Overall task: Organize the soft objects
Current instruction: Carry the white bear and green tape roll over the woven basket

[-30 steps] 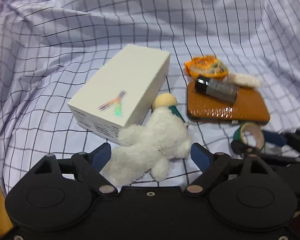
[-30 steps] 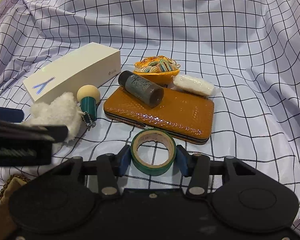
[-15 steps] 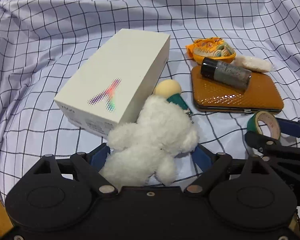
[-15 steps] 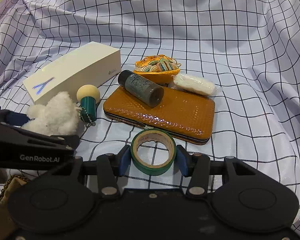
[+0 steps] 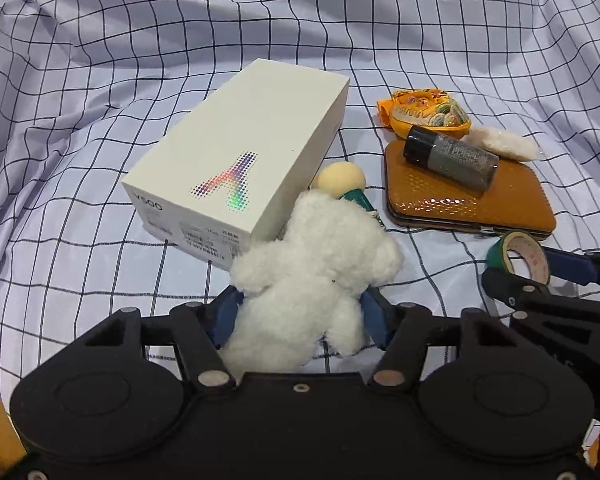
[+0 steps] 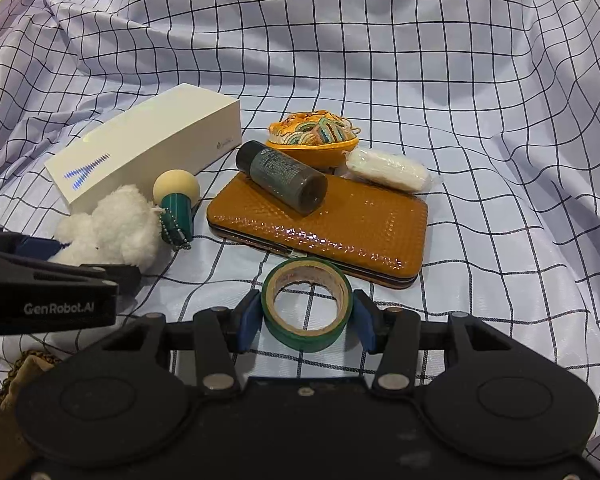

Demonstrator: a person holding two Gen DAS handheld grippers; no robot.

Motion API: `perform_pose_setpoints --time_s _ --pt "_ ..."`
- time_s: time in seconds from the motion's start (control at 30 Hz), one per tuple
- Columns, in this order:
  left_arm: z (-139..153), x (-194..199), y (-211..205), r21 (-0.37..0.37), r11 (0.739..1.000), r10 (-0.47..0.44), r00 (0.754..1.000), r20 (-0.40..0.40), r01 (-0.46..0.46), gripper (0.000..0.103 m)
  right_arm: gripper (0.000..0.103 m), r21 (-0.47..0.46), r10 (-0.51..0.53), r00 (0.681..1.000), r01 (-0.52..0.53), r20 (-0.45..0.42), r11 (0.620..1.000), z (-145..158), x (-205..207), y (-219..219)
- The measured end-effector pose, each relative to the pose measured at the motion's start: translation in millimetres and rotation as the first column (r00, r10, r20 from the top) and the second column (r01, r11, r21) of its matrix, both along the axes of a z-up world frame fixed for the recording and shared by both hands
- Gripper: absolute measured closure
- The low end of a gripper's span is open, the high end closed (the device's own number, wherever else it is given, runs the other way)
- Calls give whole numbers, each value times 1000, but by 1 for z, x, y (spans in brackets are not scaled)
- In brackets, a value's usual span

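Note:
A white plush toy point(image 5: 316, 264) lies on the checked cloth against the white box, also visible in the right wrist view point(image 6: 112, 228). My left gripper point(image 5: 300, 314) is closing its jaws on it, and both blue pads press into its fluffy sides. The plush's lower part is hidden behind the gripper body. My right gripper point(image 6: 306, 314) is shut on a green tape roll point(image 6: 306, 338), held upright just above the cloth. The roll point(image 5: 536, 258) also shows at the right edge of the left wrist view.
A white box point(image 5: 240, 160) stands left of centre. A cream-and-green keychain point(image 6: 176, 204) lies beside the plush. An orange wallet point(image 6: 340, 232) carries a dark bottle point(image 6: 284, 178). Behind them are an embroidered pouch point(image 6: 312, 134) and a white wrapped pad point(image 6: 388, 168). A brown bag point(image 6: 16, 376) is at lower left.
The left gripper crept forward around the plush and its jaws narrowed from wide apart to touching the toy's sides. The right gripper and its tape roll stayed still.

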State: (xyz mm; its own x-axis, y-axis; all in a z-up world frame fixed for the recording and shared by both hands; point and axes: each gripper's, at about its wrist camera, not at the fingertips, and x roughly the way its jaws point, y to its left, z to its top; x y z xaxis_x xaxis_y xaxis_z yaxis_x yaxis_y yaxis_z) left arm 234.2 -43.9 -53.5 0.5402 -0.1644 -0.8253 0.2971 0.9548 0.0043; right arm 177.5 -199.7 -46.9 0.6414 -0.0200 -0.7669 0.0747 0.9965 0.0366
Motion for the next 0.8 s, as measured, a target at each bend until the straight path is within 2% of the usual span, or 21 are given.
perform_pose_setpoints --time_s 0.43,0.8 --pt "31 -38 12 -53 999 -4 998 55 7 46 55 16 -5 999 5 37 1000 26 -30 2" --pt "62 -89 28 -101 995 8 993 116 4 46 55 28 -4 995 2 95 1000 59 -83 5"
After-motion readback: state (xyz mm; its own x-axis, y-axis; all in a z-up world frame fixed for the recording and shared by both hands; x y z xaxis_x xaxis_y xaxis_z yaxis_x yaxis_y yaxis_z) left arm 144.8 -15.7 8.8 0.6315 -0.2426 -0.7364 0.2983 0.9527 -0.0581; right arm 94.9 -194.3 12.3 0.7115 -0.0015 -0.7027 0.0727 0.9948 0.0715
